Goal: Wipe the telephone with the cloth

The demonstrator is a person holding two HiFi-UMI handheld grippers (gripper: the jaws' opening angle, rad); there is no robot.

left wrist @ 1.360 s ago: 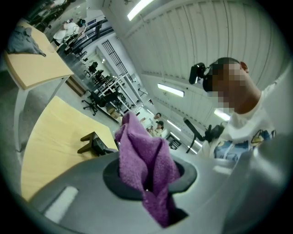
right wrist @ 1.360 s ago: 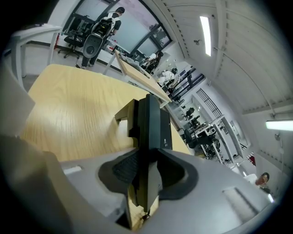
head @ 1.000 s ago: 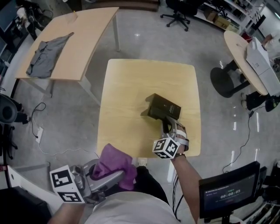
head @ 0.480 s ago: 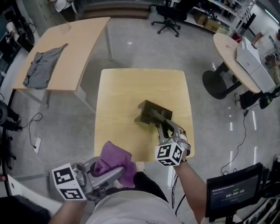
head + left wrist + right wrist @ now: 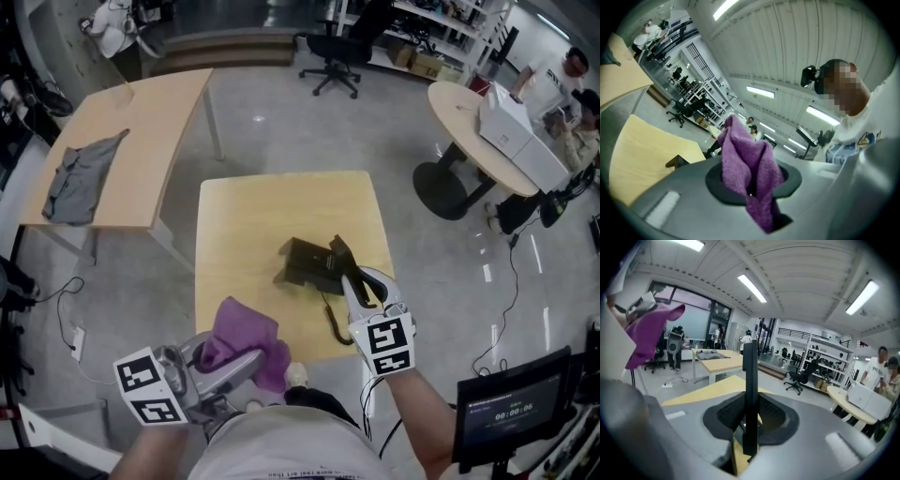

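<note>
**A:** What is held by the left tongs [image 5: 251, 366]?

**B:** The purple cloth [image 5: 246, 337] is clamped in them. The jaws are closed on a bunched fold of it, with loose ends standing above and hanging below. They are carried low and close to the body, off the near edge of the counter [image 5: 253, 216].

**A:** And the right tongs [image 5: 354, 284]?

**B:** They are closed part-way on the black handset [image 5: 750, 371], which is gripped by its thin sides and held clear of the telephone base [image 5: 302, 262]. The base is left on the counter, just beyond and to the left of the handset, and the cord [image 5: 327, 323] hangs in a loop between them.

**A:** Which way does the handset lie from the cloth?

**B:** In the head view it is found ahead of the cloth and to the right, over the near right part of the counter. Its long axis is set roughly in line with the right tongs, pointing away from the body and a little leftward. In the right gripper view it is seen edge-on and upright between the jaws, with the cloth off to the left.

**A:** So what is called for next?

**B:** Probably the cloth would be carried forward and rightward to the handset, then drawn along that long axis. The left tongs are the ones to be moved, while the handset is best kept steady. The cord could be snagged if the cloth is brought in too low.
</note>
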